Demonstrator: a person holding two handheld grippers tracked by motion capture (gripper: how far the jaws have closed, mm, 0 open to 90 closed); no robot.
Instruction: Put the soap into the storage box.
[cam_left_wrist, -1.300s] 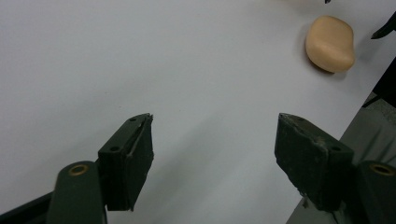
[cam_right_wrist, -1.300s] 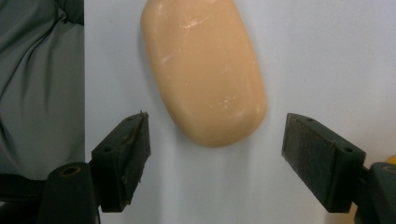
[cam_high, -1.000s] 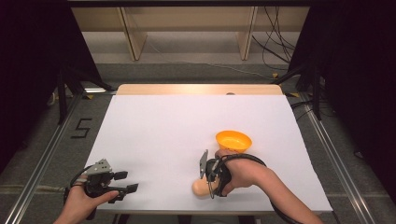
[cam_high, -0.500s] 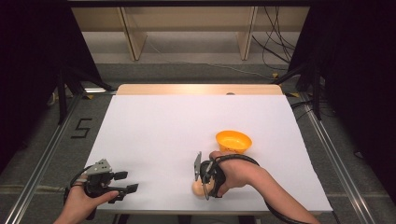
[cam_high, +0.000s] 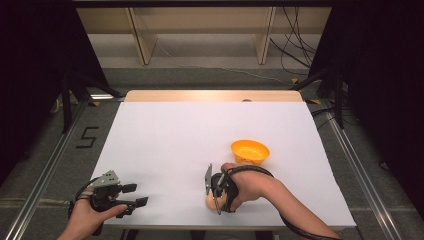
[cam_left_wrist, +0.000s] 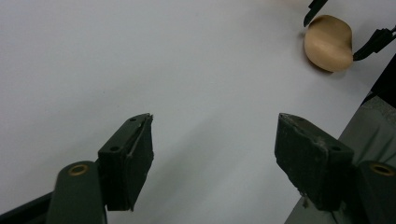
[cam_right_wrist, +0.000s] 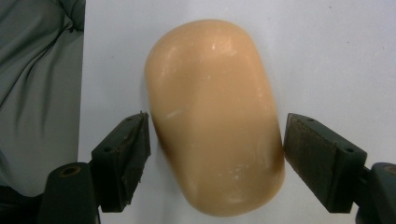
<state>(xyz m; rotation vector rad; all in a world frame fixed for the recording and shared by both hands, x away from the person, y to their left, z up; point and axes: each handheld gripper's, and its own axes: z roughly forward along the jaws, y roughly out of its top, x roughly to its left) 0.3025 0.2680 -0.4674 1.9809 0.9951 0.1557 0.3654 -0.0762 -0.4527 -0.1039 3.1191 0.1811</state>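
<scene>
A smooth beige potato-shaped object (cam_high: 208, 200) lies on the white table (cam_high: 200, 135) near its front edge. My right gripper (cam_high: 213, 193) hangs over it, open, with one jaw on each side. In the right gripper view the beige object (cam_right_wrist: 215, 116) sits between the jaws of the right gripper (cam_right_wrist: 215, 122), with both pads very close to its sides. My left gripper (cam_high: 138, 195) rests at the front left, open and holding nothing. From the left gripper (cam_left_wrist: 215, 123) the beige object (cam_left_wrist: 328, 43) appears far off.
An orange bowl (cam_high: 250, 151) stands just behind and to the right of my right hand. The table's front edge runs close to the beige object, with grey cloth (cam_right_wrist: 39, 88) beyond it. Shelving and cables lie past the table's far end.
My right gripper has shifted a little left and toward the front edge, coming down over the beige object. The left gripper has stayed put.
</scene>
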